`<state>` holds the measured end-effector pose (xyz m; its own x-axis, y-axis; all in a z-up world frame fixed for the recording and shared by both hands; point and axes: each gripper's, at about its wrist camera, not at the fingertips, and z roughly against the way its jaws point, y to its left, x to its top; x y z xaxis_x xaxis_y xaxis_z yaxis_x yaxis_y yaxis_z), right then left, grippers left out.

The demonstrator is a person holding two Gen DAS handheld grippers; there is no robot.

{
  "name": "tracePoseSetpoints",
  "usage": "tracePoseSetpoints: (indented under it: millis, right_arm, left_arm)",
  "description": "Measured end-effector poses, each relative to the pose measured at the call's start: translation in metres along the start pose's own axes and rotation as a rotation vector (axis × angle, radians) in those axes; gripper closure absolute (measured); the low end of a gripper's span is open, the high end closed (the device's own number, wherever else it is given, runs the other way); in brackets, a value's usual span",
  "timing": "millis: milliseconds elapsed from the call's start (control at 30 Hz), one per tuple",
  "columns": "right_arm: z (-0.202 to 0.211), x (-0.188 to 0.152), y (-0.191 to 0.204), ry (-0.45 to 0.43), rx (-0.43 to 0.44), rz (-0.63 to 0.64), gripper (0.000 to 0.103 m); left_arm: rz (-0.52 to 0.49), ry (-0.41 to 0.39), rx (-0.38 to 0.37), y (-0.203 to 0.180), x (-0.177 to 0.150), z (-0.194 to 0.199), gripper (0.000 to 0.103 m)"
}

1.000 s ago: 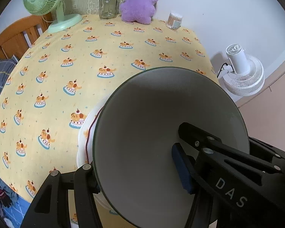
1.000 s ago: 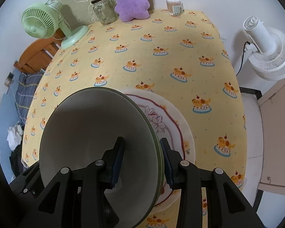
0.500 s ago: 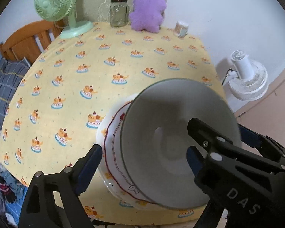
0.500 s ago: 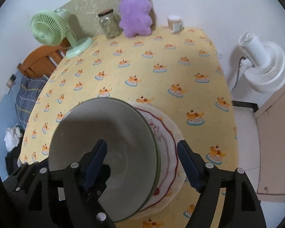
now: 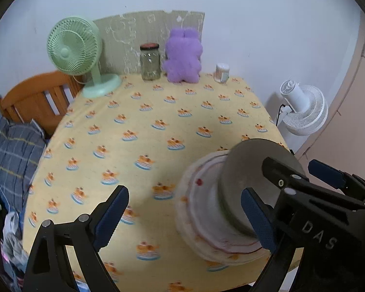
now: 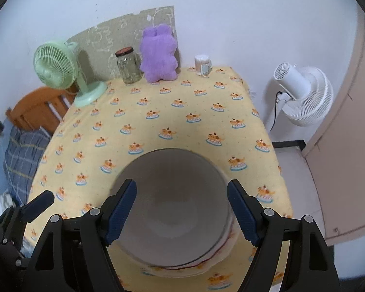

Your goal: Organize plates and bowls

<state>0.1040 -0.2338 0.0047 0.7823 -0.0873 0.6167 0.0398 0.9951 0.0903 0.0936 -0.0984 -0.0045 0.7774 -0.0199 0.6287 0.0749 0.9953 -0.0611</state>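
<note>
A grey bowl [image 5: 245, 182] [image 6: 172, 202] sits inside a white plate with a red rim line [image 5: 202, 221] [image 6: 221, 259], near the front right corner of the yellow table [image 5: 138, 150]. My left gripper [image 5: 182, 216] hangs open above the table; its right finger [image 5: 255, 219] stands in front of the bowl, apart from it. The right gripper [image 6: 182, 213] is open and raised above the bowl, its pads clear of the rim on both sides. One blue pad of the right gripper [image 5: 326, 174] shows in the left wrist view.
Along the table's back edge stand a green desk fan [image 5: 73, 48], a glass jar [image 5: 149, 62], a purple plush toy [image 5: 182, 56] and a cotton-swab tub [image 5: 222, 73]. A white floor fan [image 6: 304, 92] stands to the right. A wooden bed frame [image 5: 34, 97] with plaid bedding lies left.
Both grippers let go of the grey bowl, spread wide and drew back and up. The bowl, tilted between them before, now rests level in the plate.
</note>
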Motion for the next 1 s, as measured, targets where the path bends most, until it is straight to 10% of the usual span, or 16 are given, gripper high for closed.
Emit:
tracePoseSetpoints:
  millis: [433, 1000]
  right_arm:
    - [0.023, -0.052, 0.07, -0.126, -0.064, -0.049, 0.024]
    - [0.032, -0.122, 0.081, -0.201, -0.019, 0.007, 0.018]
  left_arm:
    - [-0.075, -0.134, 0.03, 0.09, -0.035, 0.029, 0.008]
    - [0.017, -0.227, 0.096, 0.112, -0.108, 0.051, 0.008]
